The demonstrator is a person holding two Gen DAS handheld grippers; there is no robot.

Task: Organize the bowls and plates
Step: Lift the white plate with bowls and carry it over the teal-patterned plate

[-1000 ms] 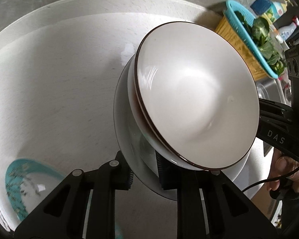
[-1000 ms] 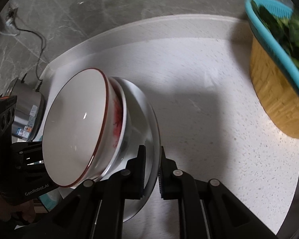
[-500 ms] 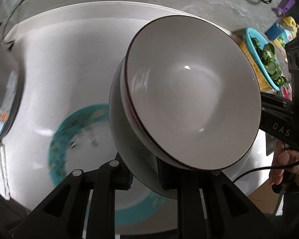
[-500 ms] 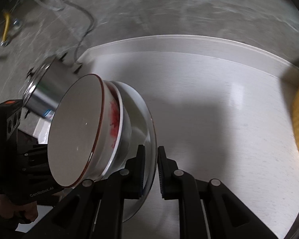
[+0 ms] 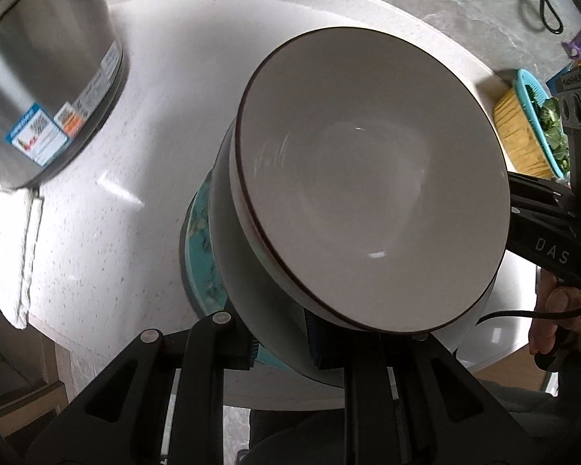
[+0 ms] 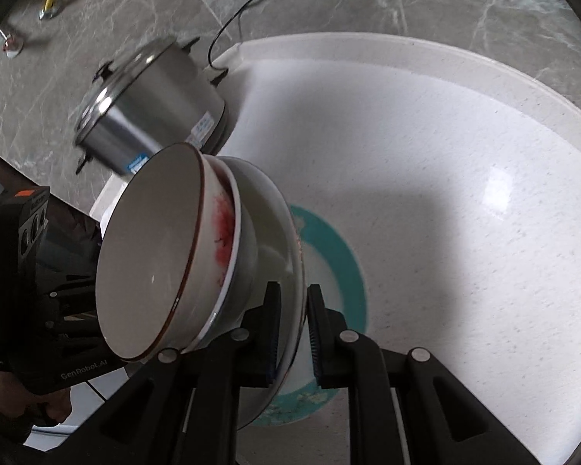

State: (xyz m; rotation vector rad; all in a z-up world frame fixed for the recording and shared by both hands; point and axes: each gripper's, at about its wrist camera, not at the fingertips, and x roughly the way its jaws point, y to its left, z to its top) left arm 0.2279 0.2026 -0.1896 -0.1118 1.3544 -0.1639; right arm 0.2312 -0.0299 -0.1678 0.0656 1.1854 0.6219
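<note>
I carry a stack between both grippers: a white plate (image 5: 232, 271) with two nested bowls on it, the top one white with a brown rim (image 5: 372, 178). My left gripper (image 5: 281, 350) is shut on the plate's near edge. My right gripper (image 6: 293, 333) is shut on the plate's opposite edge (image 6: 294, 271). The lower bowl (image 6: 224, 232) has a red pattern. The stack hangs just above a teal-rimmed plate (image 6: 348, 255) lying on the white counter, partly hidden behind it (image 5: 197, 255).
A steel pot (image 5: 38, 77) with a lid stands at the counter's left end, also in the right wrist view (image 6: 151, 116). A yellow and teal basket of greens (image 5: 530, 128) sits far right. The counter's front edge (image 5: 97, 348) is close. A cloth (image 5: 23, 255) lies left.
Both grippers have carried the stack leftward along the counter. The teal plate has gone under the stack, the pot has come close, and the basket has receded to the right.
</note>
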